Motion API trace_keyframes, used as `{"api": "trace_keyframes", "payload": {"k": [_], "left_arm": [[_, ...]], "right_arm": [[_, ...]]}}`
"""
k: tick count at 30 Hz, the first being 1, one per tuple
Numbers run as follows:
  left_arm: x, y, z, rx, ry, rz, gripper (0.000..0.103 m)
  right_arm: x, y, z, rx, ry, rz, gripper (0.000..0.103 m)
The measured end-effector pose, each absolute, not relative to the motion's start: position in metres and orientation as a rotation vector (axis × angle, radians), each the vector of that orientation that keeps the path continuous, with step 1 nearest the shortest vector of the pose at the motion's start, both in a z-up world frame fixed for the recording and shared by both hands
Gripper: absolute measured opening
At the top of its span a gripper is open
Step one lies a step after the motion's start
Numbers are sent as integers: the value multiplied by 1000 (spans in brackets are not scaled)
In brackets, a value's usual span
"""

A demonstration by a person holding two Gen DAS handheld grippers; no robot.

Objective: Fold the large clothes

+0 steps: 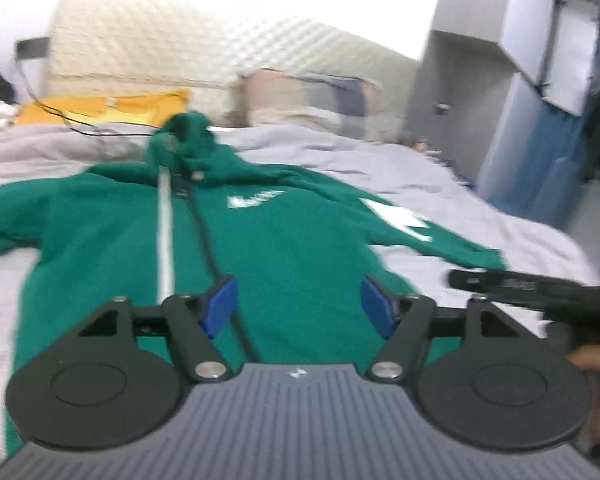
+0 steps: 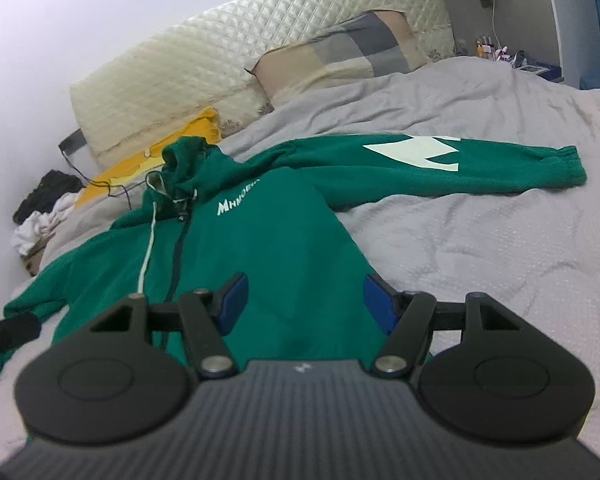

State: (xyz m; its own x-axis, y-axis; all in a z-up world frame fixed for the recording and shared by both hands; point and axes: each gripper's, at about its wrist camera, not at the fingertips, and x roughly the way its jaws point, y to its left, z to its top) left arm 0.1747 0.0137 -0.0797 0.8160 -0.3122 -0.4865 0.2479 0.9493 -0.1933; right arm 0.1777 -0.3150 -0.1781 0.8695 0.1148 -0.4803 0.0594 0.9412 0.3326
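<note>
A green zip hoodie lies flat, front up, on the grey bed, hood toward the headboard; it also shows in the right wrist view. Its right sleeve with a white mark stretches out sideways. My left gripper is open and empty, above the hoodie's lower body near the zip. My right gripper is open and empty, above the lower right part of the body. The right gripper's finger shows at the left view's right edge.
Grey bedspread covers the bed. A quilted headboard, a checked pillow and a yellow garment lie beyond the hood. A black cable and dark and white clothes sit at far left. Wardrobe stands right.
</note>
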Motion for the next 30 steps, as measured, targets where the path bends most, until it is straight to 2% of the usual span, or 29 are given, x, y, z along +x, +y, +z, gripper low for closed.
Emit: {"api": "trace_keyframes", "payload": {"k": [3,7,10,16,20,23,30], "left_arm": [[183,26,-85,-116,544,-242,87],[189,36,-94,-157,564,-198,94],[191,44,-98,-176,566,-153,96],[191,50,-106,-181,566,-122,97],[201,48,-112,-181,574,-91,97],[209,51,-119,-188,587,-69,97],[242,60,-143,-293,652,-27,97]], "right_arm": [[185,-322,-177,367,509,-6,67],[206,-343,-169,412,480,-61,90],[223,-374,-163,532,487,-62,103],[271,-444,-178,592,515,-80,103],[299,-506,-237,868,539,-117,103],[316,-539,-277,1014,480,-161,102],[373,-572,-293,905,373,-277,101]]}}
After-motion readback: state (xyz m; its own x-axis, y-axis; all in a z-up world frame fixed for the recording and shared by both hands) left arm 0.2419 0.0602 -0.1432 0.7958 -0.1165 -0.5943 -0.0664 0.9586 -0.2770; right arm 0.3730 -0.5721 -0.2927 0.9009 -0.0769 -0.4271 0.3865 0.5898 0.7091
